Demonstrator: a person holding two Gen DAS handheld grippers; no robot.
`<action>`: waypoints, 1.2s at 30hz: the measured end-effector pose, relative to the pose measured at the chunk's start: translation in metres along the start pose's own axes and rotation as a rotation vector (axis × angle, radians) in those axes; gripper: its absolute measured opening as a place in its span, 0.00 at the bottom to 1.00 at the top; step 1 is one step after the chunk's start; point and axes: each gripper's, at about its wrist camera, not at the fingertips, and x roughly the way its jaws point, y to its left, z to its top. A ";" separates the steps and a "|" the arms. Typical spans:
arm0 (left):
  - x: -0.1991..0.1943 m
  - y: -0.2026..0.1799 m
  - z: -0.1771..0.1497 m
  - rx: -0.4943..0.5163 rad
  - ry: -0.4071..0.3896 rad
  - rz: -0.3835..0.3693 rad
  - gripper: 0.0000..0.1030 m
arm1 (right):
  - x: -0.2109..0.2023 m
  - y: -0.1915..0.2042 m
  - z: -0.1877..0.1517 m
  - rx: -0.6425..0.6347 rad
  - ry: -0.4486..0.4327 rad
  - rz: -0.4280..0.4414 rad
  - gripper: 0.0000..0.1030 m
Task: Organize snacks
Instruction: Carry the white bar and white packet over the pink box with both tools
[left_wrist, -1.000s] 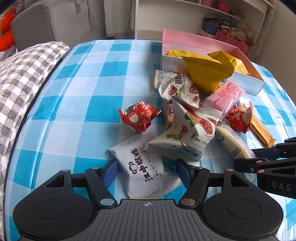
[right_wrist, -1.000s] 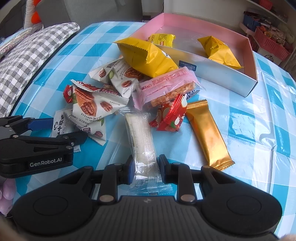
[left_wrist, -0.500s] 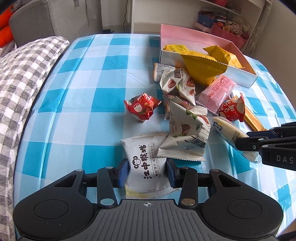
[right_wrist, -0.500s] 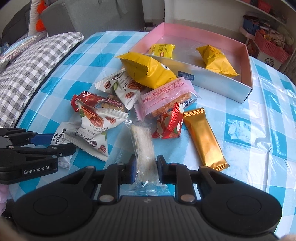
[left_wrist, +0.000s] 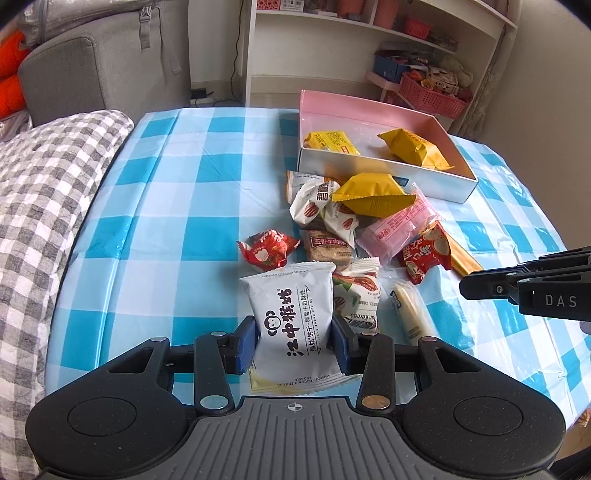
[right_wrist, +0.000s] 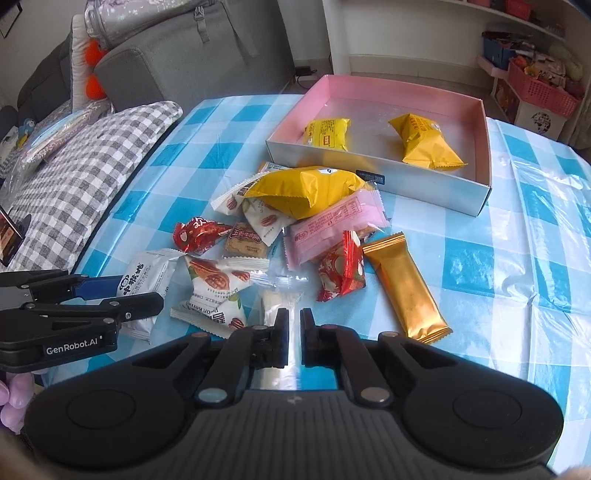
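My left gripper (left_wrist: 293, 341) is shut on a white biscuit packet with black Chinese letters (left_wrist: 291, 317) and holds it lifted above the table. My right gripper (right_wrist: 294, 332) is shut on the clear end of a long white snack bar (right_wrist: 275, 302), which also shows in the left wrist view (left_wrist: 410, 314). A heap of snacks lies ahead: a yellow bag (right_wrist: 306, 192), a pink packet (right_wrist: 328, 229), red packets (right_wrist: 341, 273), a gold bar (right_wrist: 404, 288), pecan packets (right_wrist: 216, 284). The pink-lined box (right_wrist: 476, 199) holds two yellow packets (right_wrist: 424, 144).
The blue-checked tablecloth (left_wrist: 177, 192) covers the table. A grey checked cushion (left_wrist: 40, 206) lies along the left edge, a grey sofa (left_wrist: 103, 62) behind it. Shelves with pink baskets (left_wrist: 432, 96) stand at the back right.
Both grippers have closed tighter and risen, so both views look from higher. The white biscuit packet has come up off the table; the right jaws have narrowed on the bar's end.
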 end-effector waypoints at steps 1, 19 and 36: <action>0.000 -0.001 0.000 0.002 0.000 -0.002 0.39 | 0.001 0.000 0.000 0.000 0.007 -0.001 0.05; 0.008 -0.009 -0.009 0.053 0.038 0.003 0.39 | 0.061 0.017 -0.008 0.100 0.196 0.048 0.46; -0.006 -0.012 -0.003 0.061 -0.005 -0.005 0.39 | 0.035 0.010 -0.014 0.023 0.105 -0.028 0.16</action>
